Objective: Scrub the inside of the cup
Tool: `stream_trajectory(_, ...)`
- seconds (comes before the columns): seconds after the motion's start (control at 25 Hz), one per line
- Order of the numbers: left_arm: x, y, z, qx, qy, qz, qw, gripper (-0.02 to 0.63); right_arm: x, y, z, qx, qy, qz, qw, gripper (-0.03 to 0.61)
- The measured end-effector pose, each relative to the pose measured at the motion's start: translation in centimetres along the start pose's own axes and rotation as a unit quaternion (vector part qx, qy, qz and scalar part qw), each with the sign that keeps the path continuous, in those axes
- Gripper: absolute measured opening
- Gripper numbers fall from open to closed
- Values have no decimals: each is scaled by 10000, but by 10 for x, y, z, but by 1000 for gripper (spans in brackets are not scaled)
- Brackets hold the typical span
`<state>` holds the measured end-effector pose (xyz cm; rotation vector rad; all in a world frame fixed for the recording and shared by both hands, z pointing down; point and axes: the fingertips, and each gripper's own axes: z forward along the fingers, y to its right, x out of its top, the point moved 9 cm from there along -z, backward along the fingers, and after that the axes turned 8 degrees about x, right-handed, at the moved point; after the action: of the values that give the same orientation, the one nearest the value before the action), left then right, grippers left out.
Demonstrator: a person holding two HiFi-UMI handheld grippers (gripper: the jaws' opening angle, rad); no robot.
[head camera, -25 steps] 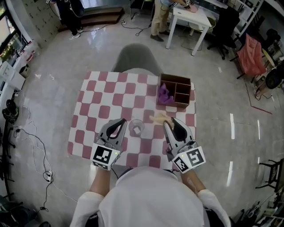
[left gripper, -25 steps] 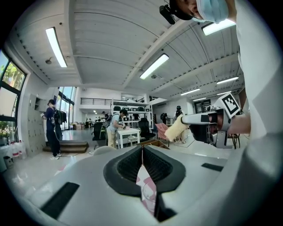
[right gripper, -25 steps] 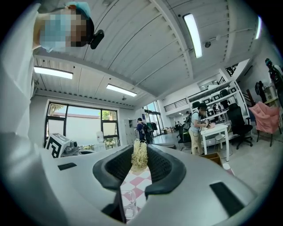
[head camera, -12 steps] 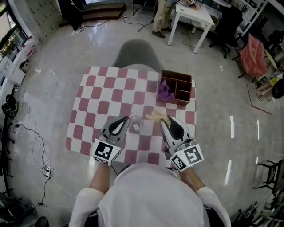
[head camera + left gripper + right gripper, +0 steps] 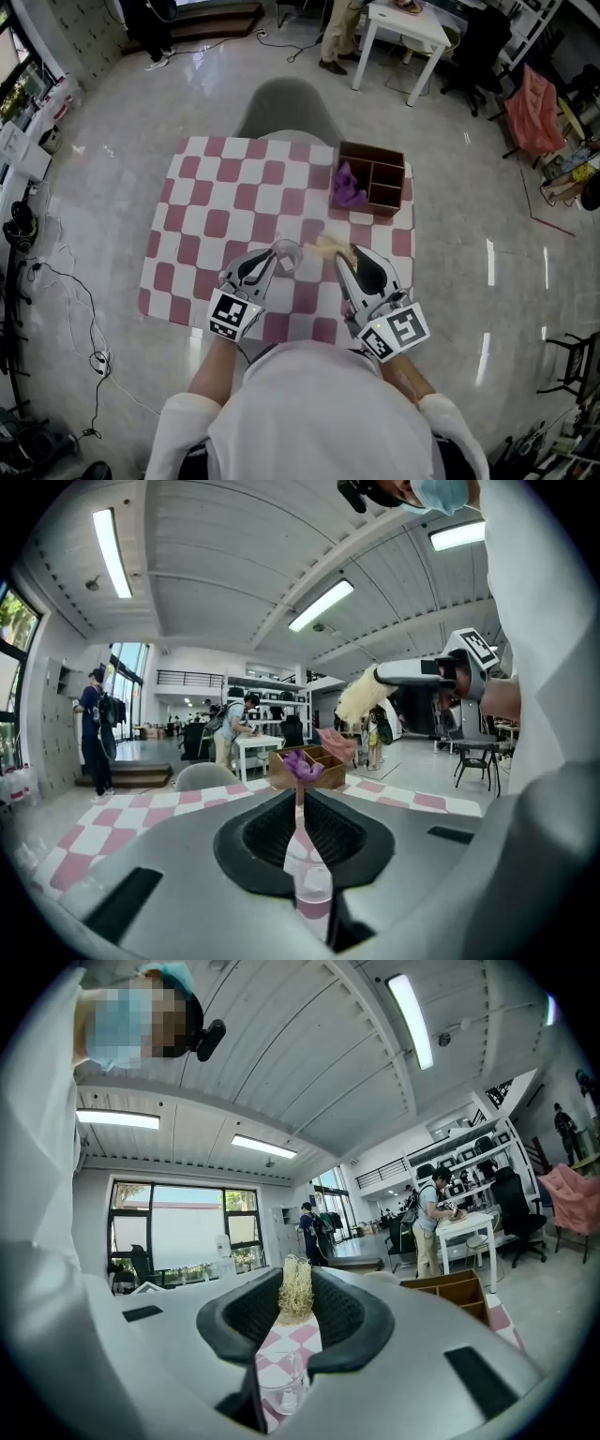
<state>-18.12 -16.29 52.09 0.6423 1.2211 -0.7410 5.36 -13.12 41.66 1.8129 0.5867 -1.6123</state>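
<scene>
The left gripper point(image 5: 271, 256) pinches the wall of the clear cup point(image 5: 288, 254) over the checked table point(image 5: 216, 202), while the right gripper point(image 5: 344, 259) clamps a pale scrubber point(image 5: 327, 246) just beside it.

We see a small clear cup point(image 5: 287, 254), upright over the pink-checked counter point(image 5: 206, 225), its rim pinched in the left tool point(image 5: 273, 259). Just beside it, a pale, straw-coloured fibrous scrubber point(image 5: 327, 247) juts from the right tool's point(image 5: 343, 255) clamped tips, outside the cup.
</scene>
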Motion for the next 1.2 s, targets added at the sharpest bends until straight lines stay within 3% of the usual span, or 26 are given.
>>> stream_trajectory(0.36, -22, 6, 5, -57, -210, -233, 9995, 40, -2, -1, -4, -15, -15, 57, 10000, 107)
stream_trajectory(0.4, -23, 6, 6, -86, -223, -300, 9993, 97, -2, -1, -4, -19, -18, 54, 10000, 107)
stream_trajectory(0.44, -23, 6, 6, -116, -240, -381, 9989, 208, -2, -1, -5, -22, -22, 55, 10000, 107)
stream_trajectory(0.48, -24, 7, 7, -145, -254, -439, 9986, 249, -2, -1, -4, -23, -26, 57, 10000, 107)
stream_trajectory(0.76, -34, 12, 11, -170, -247, -410, 9987, 355, -4, -3, -7, -44, -81, 76, 9999, 107)
stream_trajectory(0.92, -44, 17, 19, -324, -415, -345, 9980, 379, -5, -3, -10, -71, -143, 63, 9999, 107)
stream_trajectory(1.2, -63, 24, 37, -255, -688, -38, 9973, 382, -6, -2, -13, -114, -255, 37, 9996, 107)
